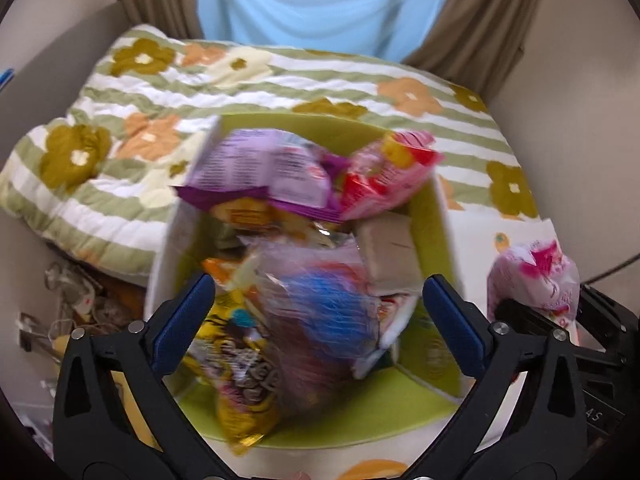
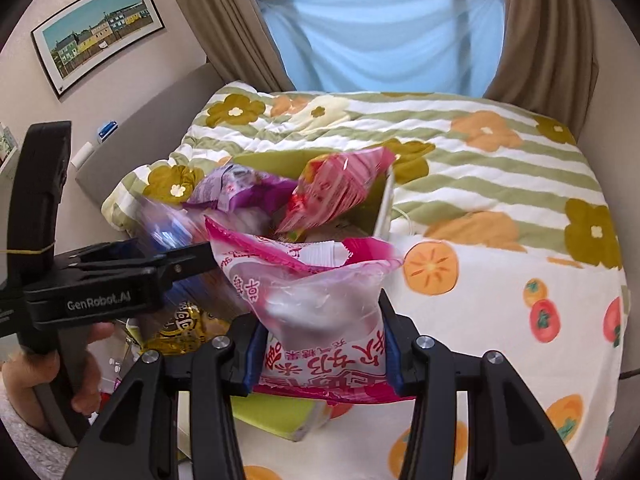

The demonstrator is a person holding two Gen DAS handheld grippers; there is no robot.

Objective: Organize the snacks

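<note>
My left gripper [image 1: 318, 312] is spread wide above the green box [image 1: 434, 220], with a blurred clear packet [image 1: 316, 312] between the fingers but not pinched. I'd say it's dropping in. The box sits on the bed [image 2: 500, 240], already crammed with snacks. My right gripper [image 2: 320, 354] pinches a pink-and-white candy bag [image 2: 316, 300] (upright, ready for the box next).

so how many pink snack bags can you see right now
2. One pink bag is clamped in the right gripper, in front of the green box. Another pink bag stands at the box's far right corner. Others may be buried under the pile.
</note>
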